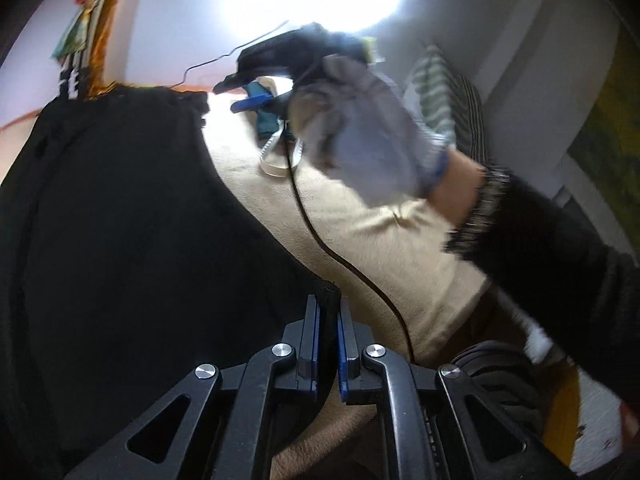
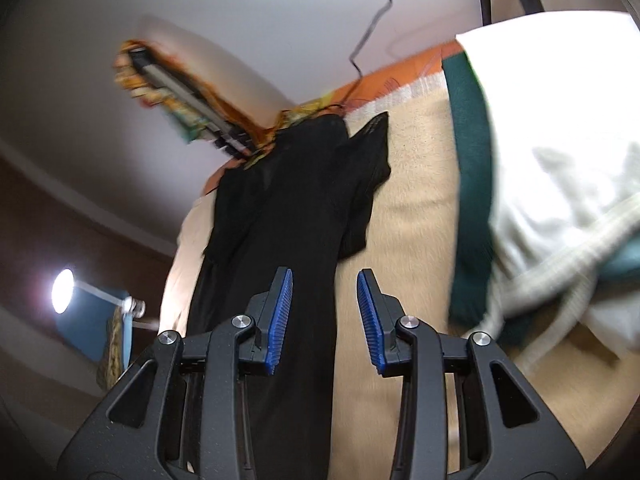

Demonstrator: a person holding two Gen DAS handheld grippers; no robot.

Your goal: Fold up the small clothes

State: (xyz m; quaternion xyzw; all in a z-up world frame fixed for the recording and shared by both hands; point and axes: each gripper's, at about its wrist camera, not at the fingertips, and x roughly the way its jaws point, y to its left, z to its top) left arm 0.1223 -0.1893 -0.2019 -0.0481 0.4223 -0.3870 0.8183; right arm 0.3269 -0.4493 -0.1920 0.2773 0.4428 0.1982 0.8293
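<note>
A black garment (image 1: 120, 208) lies on a beige blanket (image 1: 372, 240). My left gripper (image 1: 328, 300) is shut on the garment's near edge, which bunches up between the blue pads. The black garment also shows in the right wrist view (image 2: 288, 208), stretched lengthwise on the blanket (image 2: 412, 208). My right gripper (image 2: 325, 280) is open and empty just above the garment's right edge. In the left wrist view the right gripper (image 1: 256, 98) is seen far off, held by a gloved hand (image 1: 360, 128).
A pile of white and teal clothes (image 2: 560, 160) lies on the blanket's right side. A black cable (image 1: 316, 232) trails over the blanket. A striped cushion (image 1: 440, 96) and a bright lamp (image 2: 62, 290) stand beyond. An orange patterned cloth (image 2: 384, 80) edges the bed.
</note>
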